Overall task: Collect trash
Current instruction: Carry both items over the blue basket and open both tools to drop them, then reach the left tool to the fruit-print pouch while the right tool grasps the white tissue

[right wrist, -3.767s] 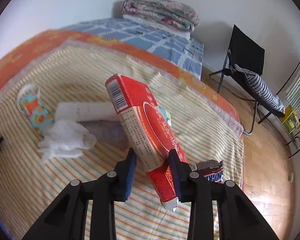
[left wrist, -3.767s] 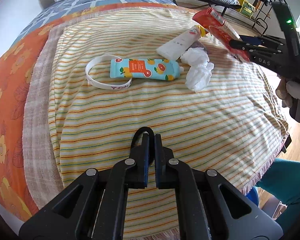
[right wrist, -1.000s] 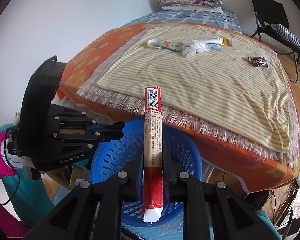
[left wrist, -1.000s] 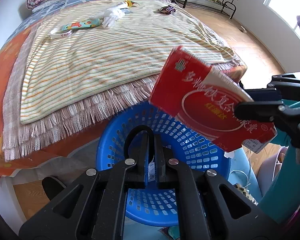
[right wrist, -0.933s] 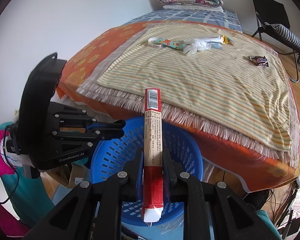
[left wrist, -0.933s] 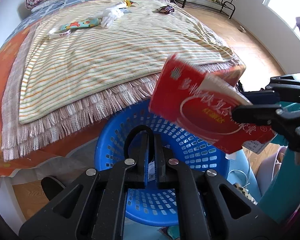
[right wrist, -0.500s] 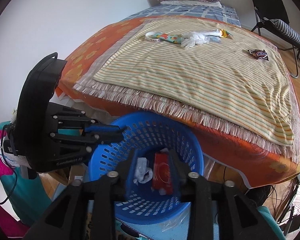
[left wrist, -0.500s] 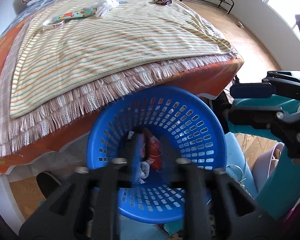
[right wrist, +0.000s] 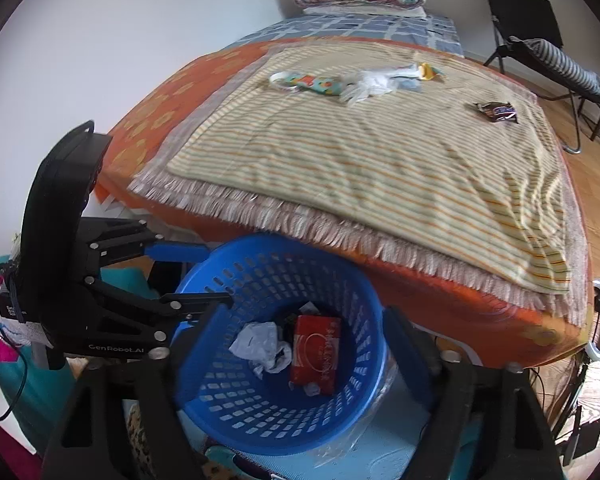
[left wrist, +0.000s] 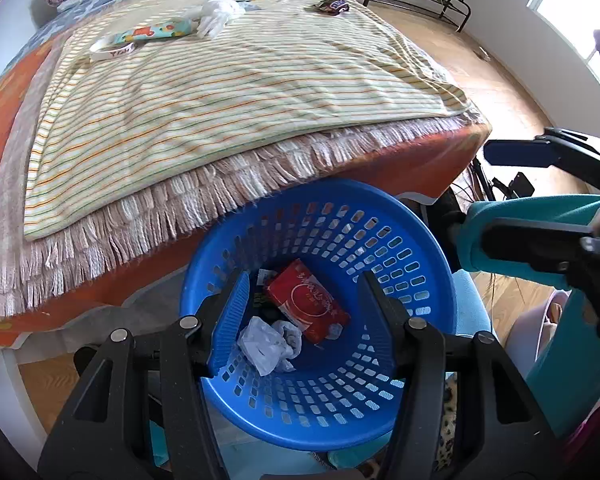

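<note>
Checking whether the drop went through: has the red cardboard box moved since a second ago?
Yes. The red cardboard box has dropped out of the right gripper and now lies down inside the blue plastic basket.

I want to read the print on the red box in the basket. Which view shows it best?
The left wrist view: the red box lies face-up, sharp, between the open fingers. The right wrist view shows it blurrier.

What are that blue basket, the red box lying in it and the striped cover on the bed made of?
The blue basket looks like moulded plastic: smooth, slightly glossy, with regular slots punched through its wall. The red box seems to be thin printed cardboard, flat-faced with sharp folded edges. The striped cover is woven cloth, matte, softly wrinkled, ending in a yarn fringe; whether cotton or a blend cannot be told.
</note>
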Available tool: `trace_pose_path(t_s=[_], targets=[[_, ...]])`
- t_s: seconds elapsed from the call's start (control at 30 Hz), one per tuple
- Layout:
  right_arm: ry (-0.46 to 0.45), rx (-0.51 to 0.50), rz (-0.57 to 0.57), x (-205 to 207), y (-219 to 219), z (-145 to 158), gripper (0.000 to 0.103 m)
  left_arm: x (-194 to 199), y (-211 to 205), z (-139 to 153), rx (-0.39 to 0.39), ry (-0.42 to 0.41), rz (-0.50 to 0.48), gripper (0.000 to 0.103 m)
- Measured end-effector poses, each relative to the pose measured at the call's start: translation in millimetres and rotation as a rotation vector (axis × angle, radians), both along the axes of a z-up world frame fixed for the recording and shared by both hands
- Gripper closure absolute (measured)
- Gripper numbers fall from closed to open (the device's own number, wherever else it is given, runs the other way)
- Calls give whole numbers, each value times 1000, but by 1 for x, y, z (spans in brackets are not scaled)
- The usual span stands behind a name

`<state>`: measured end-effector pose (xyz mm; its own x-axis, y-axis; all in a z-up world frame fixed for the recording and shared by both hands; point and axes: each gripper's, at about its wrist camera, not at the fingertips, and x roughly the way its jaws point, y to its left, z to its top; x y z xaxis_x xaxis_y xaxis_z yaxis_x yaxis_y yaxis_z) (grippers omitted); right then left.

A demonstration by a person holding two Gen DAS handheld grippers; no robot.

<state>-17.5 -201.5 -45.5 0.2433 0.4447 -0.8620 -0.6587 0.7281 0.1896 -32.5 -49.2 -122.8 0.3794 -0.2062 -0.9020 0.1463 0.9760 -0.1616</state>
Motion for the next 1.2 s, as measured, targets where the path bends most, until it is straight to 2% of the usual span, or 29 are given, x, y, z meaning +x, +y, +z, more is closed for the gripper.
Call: trace_pose_path(t_s=[0.37,0.57,0.8,0.97,1.2], targets=[[-15,-16,-77,31,-7,19,12,33,26,19,-9,-9,43,45],[0,23,-109,63,-9,36,12,63,45,35,11,-38,71,45],[-13,45,-110,105,8,50,12,102,85,51,2,-66,153,45],[-12,81,-113,140,30,55,12,132,117,58,25,-91,213,45],[-15,112,-111,183,64,47,12,171,171,53,-15,-89,345,45]])
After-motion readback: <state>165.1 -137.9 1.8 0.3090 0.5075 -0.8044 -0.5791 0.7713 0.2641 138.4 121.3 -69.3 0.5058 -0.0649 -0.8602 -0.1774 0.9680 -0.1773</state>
